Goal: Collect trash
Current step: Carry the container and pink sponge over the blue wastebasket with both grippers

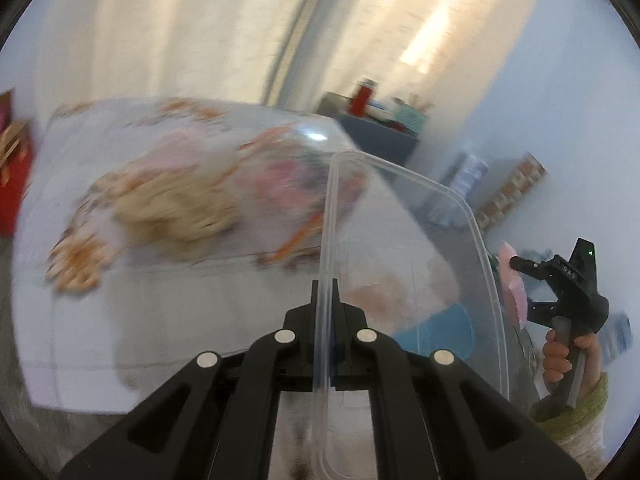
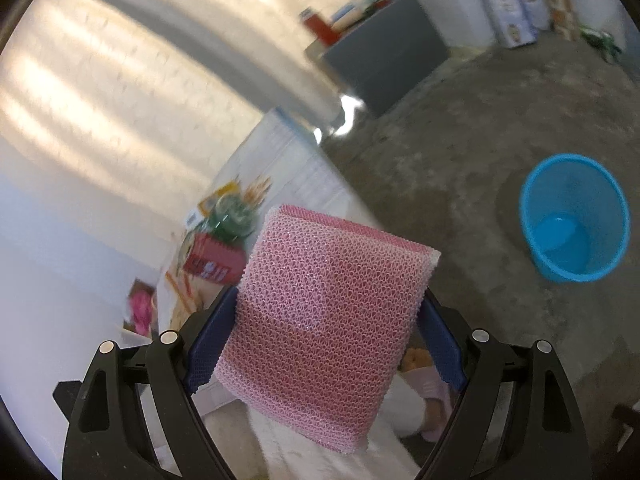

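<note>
My left gripper (image 1: 325, 294) is shut on the rim of a clear plastic container (image 1: 404, 248), which juts up and to the right and fills the middle of the left wrist view. My right gripper (image 2: 328, 320) is shut on a pink mesh sponge (image 2: 332, 312), whose sides are pressed by the blue pads (image 2: 212, 340). The left wrist view shows that same gripper (image 1: 524, 292) at the far right with the pink sponge (image 1: 514, 280), held by a hand (image 1: 560, 360). A blue bin (image 2: 572, 220) stands open on the floor to the right; it looks empty.
A table with a white cloth (image 1: 160, 312) carries blurred litter, among it a beige clump (image 1: 176, 208), a red box (image 2: 216, 260) and a green wrapper (image 2: 232, 216). A dark cabinet (image 2: 384, 56) with items on top stands by the wall. The concrete floor (image 2: 460, 152) surrounds the bin.
</note>
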`<state>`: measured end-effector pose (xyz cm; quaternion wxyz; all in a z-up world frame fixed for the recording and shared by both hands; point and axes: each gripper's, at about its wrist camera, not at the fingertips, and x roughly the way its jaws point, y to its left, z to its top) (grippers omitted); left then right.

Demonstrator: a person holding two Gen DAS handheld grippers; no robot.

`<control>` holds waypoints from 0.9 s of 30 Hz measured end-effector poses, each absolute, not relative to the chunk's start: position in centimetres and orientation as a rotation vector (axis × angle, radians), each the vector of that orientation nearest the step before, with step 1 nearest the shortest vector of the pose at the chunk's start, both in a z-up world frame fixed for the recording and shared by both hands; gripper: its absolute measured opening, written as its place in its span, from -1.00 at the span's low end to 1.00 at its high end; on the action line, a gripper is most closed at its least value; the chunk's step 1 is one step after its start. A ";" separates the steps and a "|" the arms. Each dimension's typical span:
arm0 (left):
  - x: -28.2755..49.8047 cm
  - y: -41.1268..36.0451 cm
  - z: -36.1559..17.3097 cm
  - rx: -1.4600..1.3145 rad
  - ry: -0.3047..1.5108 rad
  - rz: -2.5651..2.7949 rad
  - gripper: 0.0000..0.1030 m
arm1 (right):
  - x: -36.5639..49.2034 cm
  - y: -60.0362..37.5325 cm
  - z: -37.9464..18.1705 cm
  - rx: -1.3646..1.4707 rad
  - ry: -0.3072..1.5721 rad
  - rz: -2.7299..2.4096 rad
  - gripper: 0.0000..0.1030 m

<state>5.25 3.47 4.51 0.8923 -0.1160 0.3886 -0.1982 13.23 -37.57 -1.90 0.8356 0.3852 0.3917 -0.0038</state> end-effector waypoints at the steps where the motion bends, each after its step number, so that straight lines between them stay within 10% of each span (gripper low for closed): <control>1: 5.6 2.0 5.0 -0.214 0.802 -0.438 -0.97 | 12.4 -38.7 -2.1 0.833 0.816 -0.027 0.57; 14: 12.7 -23.7 5.6 0.175 0.868 -0.762 -0.97 | 4.0 -50.3 -6.8 1.021 0.690 -0.263 0.57; 27: 19.0 -47.1 -8.3 0.621 1.159 -0.717 -0.96 | 3.0 -57.9 -15.1 1.179 0.736 -0.391 0.58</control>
